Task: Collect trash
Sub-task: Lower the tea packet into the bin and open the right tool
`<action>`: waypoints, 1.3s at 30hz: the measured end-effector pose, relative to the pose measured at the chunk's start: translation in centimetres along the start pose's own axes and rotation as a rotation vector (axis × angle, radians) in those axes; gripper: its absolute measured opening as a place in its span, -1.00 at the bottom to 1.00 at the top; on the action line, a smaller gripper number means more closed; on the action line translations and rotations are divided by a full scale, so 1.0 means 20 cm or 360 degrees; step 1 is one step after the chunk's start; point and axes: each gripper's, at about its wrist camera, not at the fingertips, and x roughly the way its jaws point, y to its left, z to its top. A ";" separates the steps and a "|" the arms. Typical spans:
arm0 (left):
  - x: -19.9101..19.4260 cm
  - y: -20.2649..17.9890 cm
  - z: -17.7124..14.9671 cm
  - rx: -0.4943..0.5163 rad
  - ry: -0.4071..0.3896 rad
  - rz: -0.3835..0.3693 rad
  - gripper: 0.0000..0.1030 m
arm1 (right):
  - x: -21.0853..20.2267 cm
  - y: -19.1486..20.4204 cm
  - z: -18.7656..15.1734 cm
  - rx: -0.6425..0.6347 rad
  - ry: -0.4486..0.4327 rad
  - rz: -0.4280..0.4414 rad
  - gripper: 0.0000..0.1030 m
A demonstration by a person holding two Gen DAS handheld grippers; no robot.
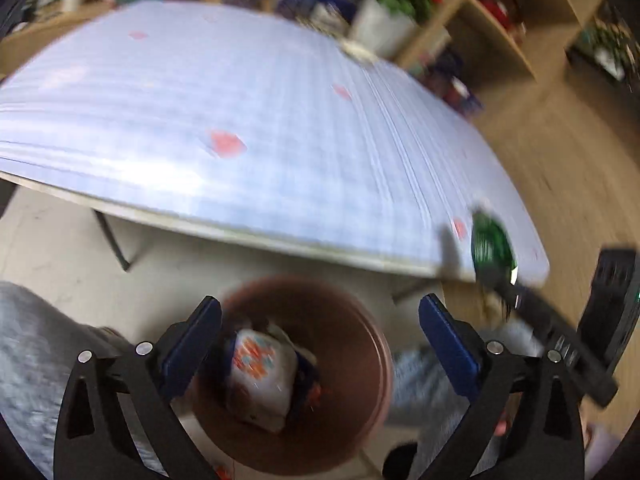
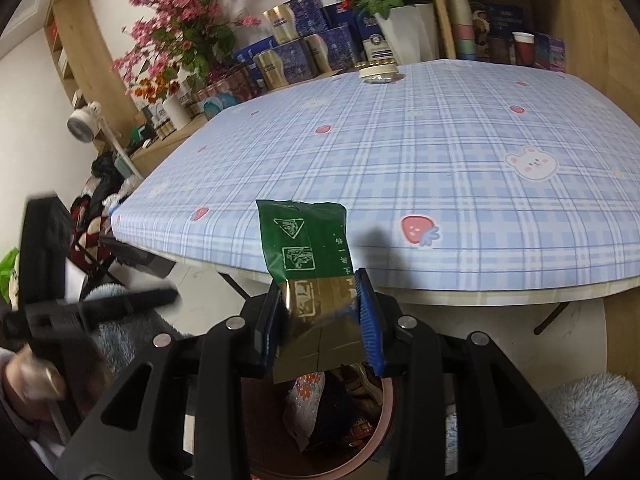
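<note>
Right gripper [image 2: 318,316] pinching green wrapper [image 2: 308,240] by its lower part — long axis running up and away from the jaws, top end standing over the near table edge [image 2: 440,296]. Brown bin [image 2: 386,412] directly below and slightly toward the camera, rim partly hidden behind the gripper body; already holding a white printed packet [image 2: 304,404] and other scraps. So drop path is short: straight down, no table overhang in the way as far as visible.

Left gripper [image 1: 320,344] spread wide, nothing between the fingers, hovering over the same bin [image 1: 372,344] — view badly blurred, so exact offset from the rim hard to judge. Both tools crowd the bin mouth; left one probably needs to clear out first. Table top mostly bare — one jar [image 2: 378,72] at the far edge, well apart.
</note>
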 end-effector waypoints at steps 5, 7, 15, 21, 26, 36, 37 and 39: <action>-0.16 0.07 0.08 -0.0043 -0.0192 0.0106 0.88 | 0.04 0.09 -0.02 -0.0132 0.0051 -0.0008 -0.29; -0.22 0.10 0.10 -0.0045 -0.0266 0.0152 0.88 | 0.05 0.12 -0.03 -0.0175 0.0068 -0.0014 -0.29; -0.28 0.18 0.06 -0.0038 -0.0392 0.0265 0.88 | 0.13 0.22 -0.06 -0.0305 0.0166 -0.0005 -0.29; -0.26 0.17 0.05 -0.0030 -0.0362 0.0239 0.88 | 0.20 0.27 -0.10 -0.0372 0.0287 -0.0011 -0.28; -0.23 0.17 0.05 -0.0041 -0.0349 0.0216 0.88 | 0.25 0.26 -0.13 -0.0362 0.0368 -0.0023 -0.26; -0.21 0.18 0.04 -0.0055 -0.0323 0.0230 0.88 | 0.26 0.24 -0.14 -0.0350 0.0397 -0.0026 0.01; -0.21 0.18 0.04 -0.0059 -0.0319 0.0233 0.88 | 0.26 0.25 -0.14 -0.0353 0.0390 -0.0028 0.12; -0.21 0.19 0.04 -0.0068 -0.0314 0.0240 0.88 | 0.25 0.25 -0.14 -0.0356 0.0375 -0.0034 0.27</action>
